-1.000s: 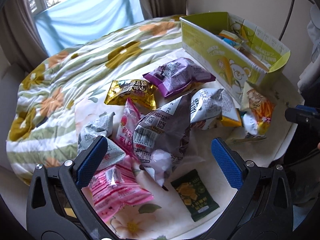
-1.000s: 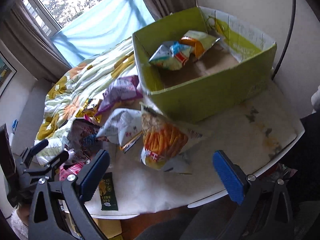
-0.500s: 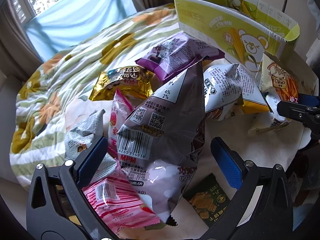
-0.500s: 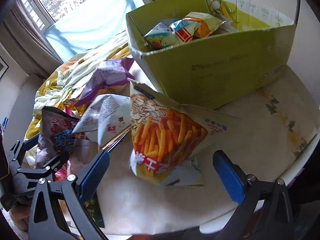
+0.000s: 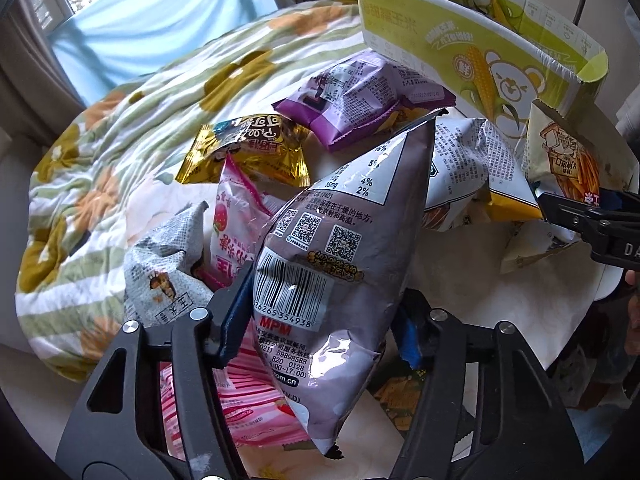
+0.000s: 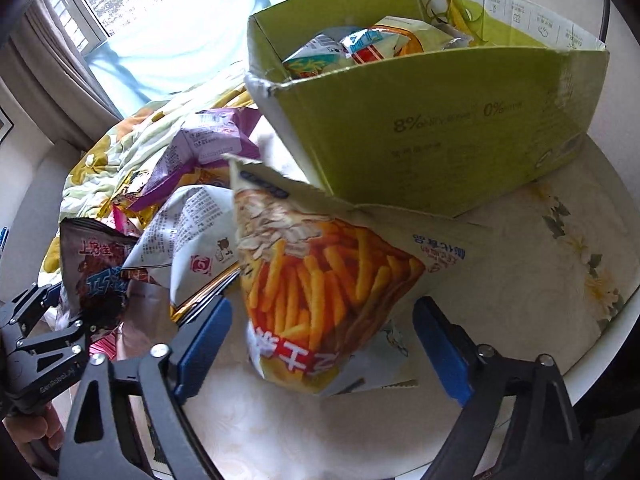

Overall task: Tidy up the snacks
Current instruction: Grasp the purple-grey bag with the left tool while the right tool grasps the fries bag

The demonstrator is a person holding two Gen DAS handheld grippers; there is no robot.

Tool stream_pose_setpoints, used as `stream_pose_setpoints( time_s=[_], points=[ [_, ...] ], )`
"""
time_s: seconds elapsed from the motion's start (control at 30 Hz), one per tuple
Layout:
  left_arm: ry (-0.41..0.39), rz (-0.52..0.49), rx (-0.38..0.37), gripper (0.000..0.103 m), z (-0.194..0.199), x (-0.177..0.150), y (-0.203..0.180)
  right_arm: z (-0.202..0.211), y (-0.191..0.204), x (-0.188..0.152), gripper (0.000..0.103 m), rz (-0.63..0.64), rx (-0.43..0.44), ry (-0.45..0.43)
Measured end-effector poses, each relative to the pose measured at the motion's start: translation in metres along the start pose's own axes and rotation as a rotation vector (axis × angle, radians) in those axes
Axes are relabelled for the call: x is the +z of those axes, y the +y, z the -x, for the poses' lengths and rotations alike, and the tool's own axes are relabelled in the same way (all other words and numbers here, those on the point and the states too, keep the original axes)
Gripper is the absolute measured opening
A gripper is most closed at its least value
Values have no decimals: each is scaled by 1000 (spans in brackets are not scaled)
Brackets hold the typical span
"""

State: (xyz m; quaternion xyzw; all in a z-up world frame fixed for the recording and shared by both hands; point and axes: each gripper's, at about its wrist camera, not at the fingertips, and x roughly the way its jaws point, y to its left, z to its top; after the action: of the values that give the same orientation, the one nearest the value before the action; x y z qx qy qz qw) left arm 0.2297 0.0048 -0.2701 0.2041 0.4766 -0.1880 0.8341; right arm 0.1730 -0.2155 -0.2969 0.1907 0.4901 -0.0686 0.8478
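My left gripper (image 5: 320,324) is shut on a greyish-purple snack bag (image 5: 340,248), pads pressed into its lower sides; the bag also shows in the right wrist view (image 6: 96,268). My right gripper (image 6: 320,340) is partly closed around the bottom of a fries-picture snack bag (image 6: 320,280) that leans against the green cardboard box (image 6: 440,136); its pads stand a little off the bag. The fries bag also shows in the left wrist view (image 5: 568,160). The box (image 5: 480,56) holds several snack packs (image 6: 360,44).
More bags lie on the round table: a purple pack (image 5: 360,96), a gold pack (image 5: 244,152), a white bag (image 5: 472,168), a pink pack (image 5: 232,232), a grey-white bag (image 5: 168,276). A floral quilt (image 5: 100,152) covers the far left. The table edge (image 6: 600,344) is at the right.
My left gripper closed onto the greyish-purple bag. My right gripper moved in around the fries bag and its jaws narrowed.
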Motion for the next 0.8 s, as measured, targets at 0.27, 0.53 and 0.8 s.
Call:
stream_pose_setpoints(
  time_s=[0.27, 0.53, 0.8],
  points=[
    [5, 18, 1, 54, 12, -7, -3, -2, -9, -5, 72, 11, 9, 18],
    [-4, 57, 6, 54, 28, -12, 0, 14, -1, -9, 47, 77, 11, 13],
    [-58, 72, -3, 54, 60, -9, 1, 49, 7, -8, 46, 88, 20, -13]
  ],
)
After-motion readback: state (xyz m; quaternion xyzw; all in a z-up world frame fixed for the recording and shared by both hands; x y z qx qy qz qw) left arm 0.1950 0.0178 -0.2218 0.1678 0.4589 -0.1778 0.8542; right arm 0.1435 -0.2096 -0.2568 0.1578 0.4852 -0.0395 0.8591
